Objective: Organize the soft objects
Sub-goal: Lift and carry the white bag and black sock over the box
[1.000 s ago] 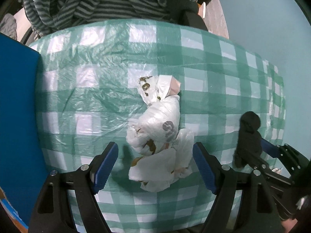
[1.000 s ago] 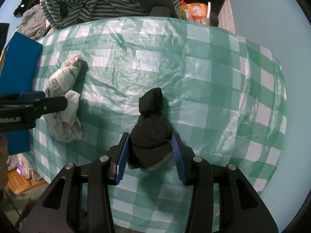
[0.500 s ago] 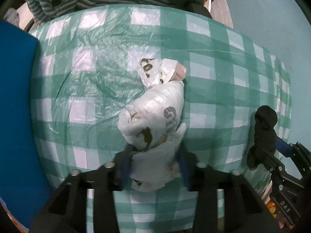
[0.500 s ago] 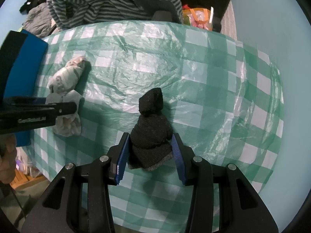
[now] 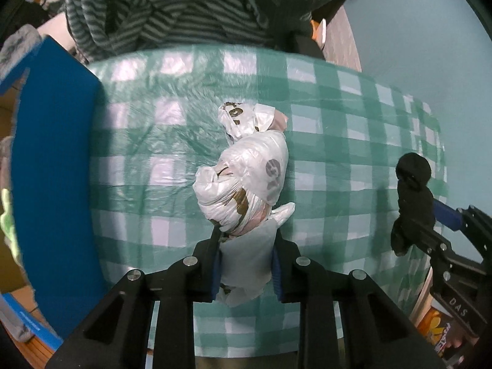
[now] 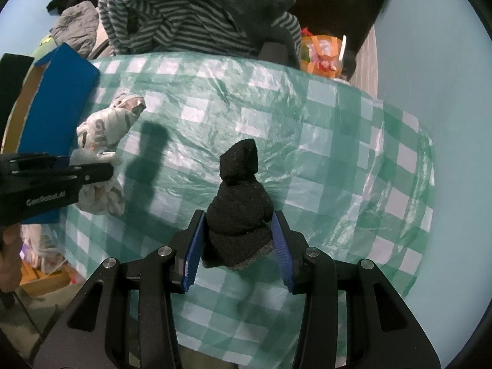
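A green-checked plastic cloth covers the table (image 6: 323, 129); its near edge is cut off behind both tools. Striped clothing (image 6: 172, 21) is heaped past the far edge. The left hand-held gripper (image 5: 246, 264) clamps a knotted white plastic bag (image 5: 246, 181), hiding its lower end. The right hand-held gripper (image 6: 238, 246) grips a rolled black sock (image 6: 238, 212) near the table's middle.

Two wrist fisheyes, close above checked tablecloth (image 5: 338, 160), facing forward, sharing tablecloth and striped clothing (image 6: 184, 30)
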A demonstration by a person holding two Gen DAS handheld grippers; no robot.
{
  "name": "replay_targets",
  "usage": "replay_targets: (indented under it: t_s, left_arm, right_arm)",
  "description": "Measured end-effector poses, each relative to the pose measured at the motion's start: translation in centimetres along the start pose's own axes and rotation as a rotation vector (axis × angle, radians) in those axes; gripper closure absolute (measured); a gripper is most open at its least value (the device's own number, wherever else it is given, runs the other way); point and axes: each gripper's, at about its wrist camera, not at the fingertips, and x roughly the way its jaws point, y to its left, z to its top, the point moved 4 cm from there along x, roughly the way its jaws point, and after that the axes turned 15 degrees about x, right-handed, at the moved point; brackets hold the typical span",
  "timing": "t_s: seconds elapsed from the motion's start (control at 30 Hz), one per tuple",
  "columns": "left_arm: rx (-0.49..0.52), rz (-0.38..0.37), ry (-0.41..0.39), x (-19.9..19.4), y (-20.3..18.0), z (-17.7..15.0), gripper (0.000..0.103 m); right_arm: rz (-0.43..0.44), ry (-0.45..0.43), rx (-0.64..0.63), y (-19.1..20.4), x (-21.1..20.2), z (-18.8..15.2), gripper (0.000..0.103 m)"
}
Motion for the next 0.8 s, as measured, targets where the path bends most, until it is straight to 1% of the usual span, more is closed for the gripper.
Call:
replay_targets:
  t_s: [0.07, 0.1, 0.23, 0.27, 0.37, 0.57, 0.8]
  left_arm:
    - [0.016, 0.017, -0.025, -1.2, -0.1, -0.7, 0.077]
    - [0.023, 0.026, -0.035, -1.5, -0.7, 0.0, 0.077]
    - [0.057, 0.054, -0.070, -3.8, -1.1, -0.9, 0.077]
    - [0.064, 0.059, -0.076, -4.0, -0.9, -0.5, 0.077]
    - [0.086, 0.073, -0.099, -5.6, -0.8, -0.9, 0.077]
    - [0.111, 0.090, -0.134, -7.4, -0.4, -1.3, 0.077]
    - [0.148, 0.120, -0.156, -9.4, 0.3, -2.3, 0.077]
  right_arm:
    - [0.005, -0.009, -0.006, 0.5, -0.8, 0.0, 0.060]
    - [0.006, -0.014, -0.009, 0.7, -1.1, 0.0, 0.060]
    - [0.015, -0.032, -0.010, 1.6, -2.5, -0.1, 0.060]
    - [0.019, -0.037, -0.010, 1.8, -2.9, -0.1, 0.060]
    - [0.030, -0.051, -0.007, 2.5, -4.0, -0.3, 0.060]
    - [0.044, -0.074, -0.008, 4.0, -5.6, -0.5, 0.060]
    - [0.059, -0.096, -0.010, 5.9, -6.9, -0.6, 0.060]
